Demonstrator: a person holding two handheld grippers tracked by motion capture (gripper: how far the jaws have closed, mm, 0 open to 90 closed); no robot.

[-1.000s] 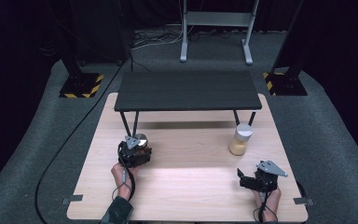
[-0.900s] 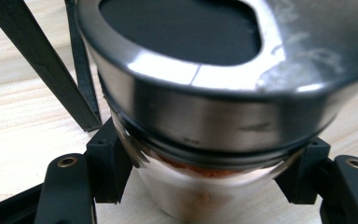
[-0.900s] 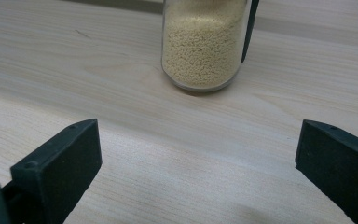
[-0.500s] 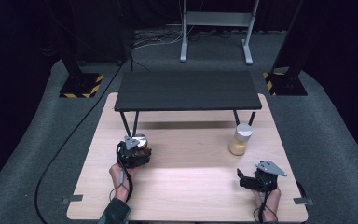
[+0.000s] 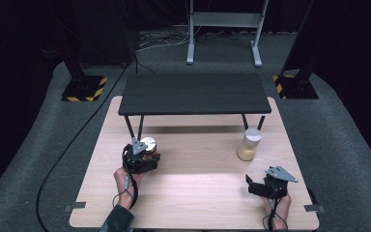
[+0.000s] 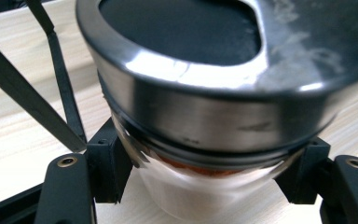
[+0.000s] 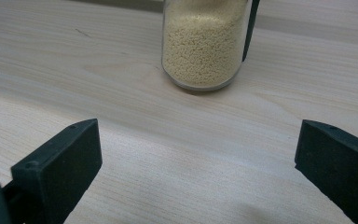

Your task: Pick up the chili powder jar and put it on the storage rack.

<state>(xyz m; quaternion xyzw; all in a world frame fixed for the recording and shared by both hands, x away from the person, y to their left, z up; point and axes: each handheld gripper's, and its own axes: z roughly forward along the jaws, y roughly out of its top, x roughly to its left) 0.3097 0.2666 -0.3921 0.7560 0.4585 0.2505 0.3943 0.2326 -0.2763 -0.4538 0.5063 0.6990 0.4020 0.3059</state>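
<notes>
Now I am clamping my left hand-held gripper [image 5: 147, 155] around the metal-lidded jar [image 6: 205, 93] just off the desk [image 5: 198, 193], while my right hand-held gripper [image 7: 198, 163] is idling wide open, grain jar [image 7: 204, 44] ahead, still ungrasped.

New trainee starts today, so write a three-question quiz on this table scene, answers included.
1. True or false: the left gripper is shut on the metal-lidded jar.
2. What fills the glass jar ahead of the right gripper? A) pale grains B) water C) screws
3. How do the right gripper's jaws stand?

Key:
1. True; the pads press its glass below the lid.
2. A.
3. Wide open, with bare wooden table between them.
</notes>
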